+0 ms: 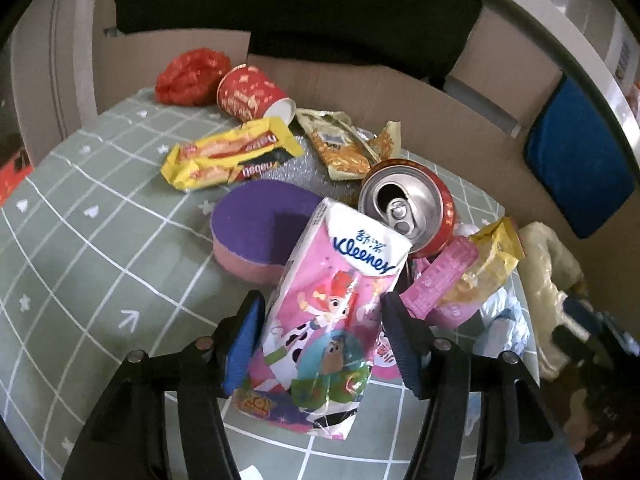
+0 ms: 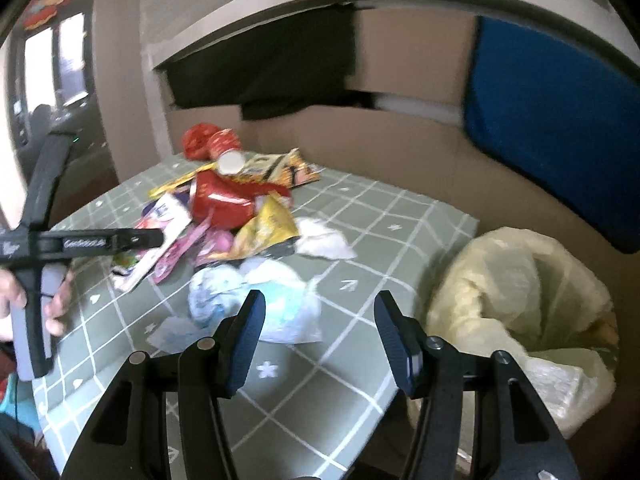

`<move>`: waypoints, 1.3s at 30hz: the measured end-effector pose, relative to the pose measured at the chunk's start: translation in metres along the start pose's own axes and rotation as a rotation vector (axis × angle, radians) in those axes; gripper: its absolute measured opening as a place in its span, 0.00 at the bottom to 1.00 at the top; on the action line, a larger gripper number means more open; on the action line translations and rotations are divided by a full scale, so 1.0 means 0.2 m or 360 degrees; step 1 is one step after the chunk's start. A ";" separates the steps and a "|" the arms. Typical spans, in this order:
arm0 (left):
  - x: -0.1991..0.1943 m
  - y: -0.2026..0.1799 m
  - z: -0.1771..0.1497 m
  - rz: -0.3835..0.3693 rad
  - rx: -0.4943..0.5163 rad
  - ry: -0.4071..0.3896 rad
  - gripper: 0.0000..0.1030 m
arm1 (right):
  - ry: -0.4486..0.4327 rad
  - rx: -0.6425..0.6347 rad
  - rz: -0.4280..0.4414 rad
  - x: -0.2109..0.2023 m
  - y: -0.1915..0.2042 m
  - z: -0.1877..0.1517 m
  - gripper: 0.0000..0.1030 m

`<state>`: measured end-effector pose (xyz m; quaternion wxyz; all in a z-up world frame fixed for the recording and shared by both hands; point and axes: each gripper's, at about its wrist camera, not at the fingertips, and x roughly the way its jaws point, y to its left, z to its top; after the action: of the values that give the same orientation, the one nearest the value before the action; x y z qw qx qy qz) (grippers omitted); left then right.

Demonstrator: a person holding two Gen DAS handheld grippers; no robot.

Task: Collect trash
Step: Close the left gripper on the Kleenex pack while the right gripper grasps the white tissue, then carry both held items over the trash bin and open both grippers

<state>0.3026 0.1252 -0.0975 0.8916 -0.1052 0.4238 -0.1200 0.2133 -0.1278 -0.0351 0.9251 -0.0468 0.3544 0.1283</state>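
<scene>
Closest in the left wrist view, the left gripper (image 1: pixel 322 336) has its jaws spread wide around a pink Kleenex tissue pack (image 1: pixel 324 320), which lies lengthwise between them; the left pad sits at the pack's edge, the right pad stands apart from it, and whether the left one touches cannot be told. The pack rests on the green checked bench (image 1: pixel 80 240). Just beyond its far end lies a red drink can (image 1: pixel 412 200), on its side with the opened top facing the camera; nothing can be seen inside it. Left of the can sits a purple-topped sponge (image 1: pixel 256 228). Farther back lie a yellow snack wrapper (image 1: pixel 228 152), then a tipped red paper cup (image 1: pixel 252 94) and a crumpled red bag (image 1: pixel 188 76).

From the right wrist view, the right gripper (image 2: pixel 320 336) hangs with jaws wide and nothing between them, above crumpled white tissue (image 2: pixel 256 300). At the bench's right edge stands a bin lined with a pale yellow bag (image 2: pixel 520 292), its contents hidden.
</scene>
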 end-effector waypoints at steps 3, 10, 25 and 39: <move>0.00 0.01 0.00 -0.0024 -0.0032 0.0000 0.60 | 0.0049 -0.0030 0.0069 0.06 0.04 0.01 0.53; -0.05 0.01 -0.04 -0.0020 -0.0099 -0.0021 0.55 | 0.0157 0.0123 0.0199 0.25 0.01 0.04 0.52; -0.29 -0.05 -0.14 -0.0035 -0.0160 -0.0170 0.51 | -0.0029 -0.0176 0.0137 0.01 0.18 0.03 0.39; -0.42 -0.13 -0.17 0.0149 -0.0071 -0.0275 0.51 | 0.0096 -0.0287 0.0178 0.19 0.29 0.04 0.24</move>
<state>0.2211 0.1230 -0.0491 0.9269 -0.1151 0.3523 -0.0592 0.2298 -0.0625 -0.0549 0.8975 -0.1136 0.3711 0.2097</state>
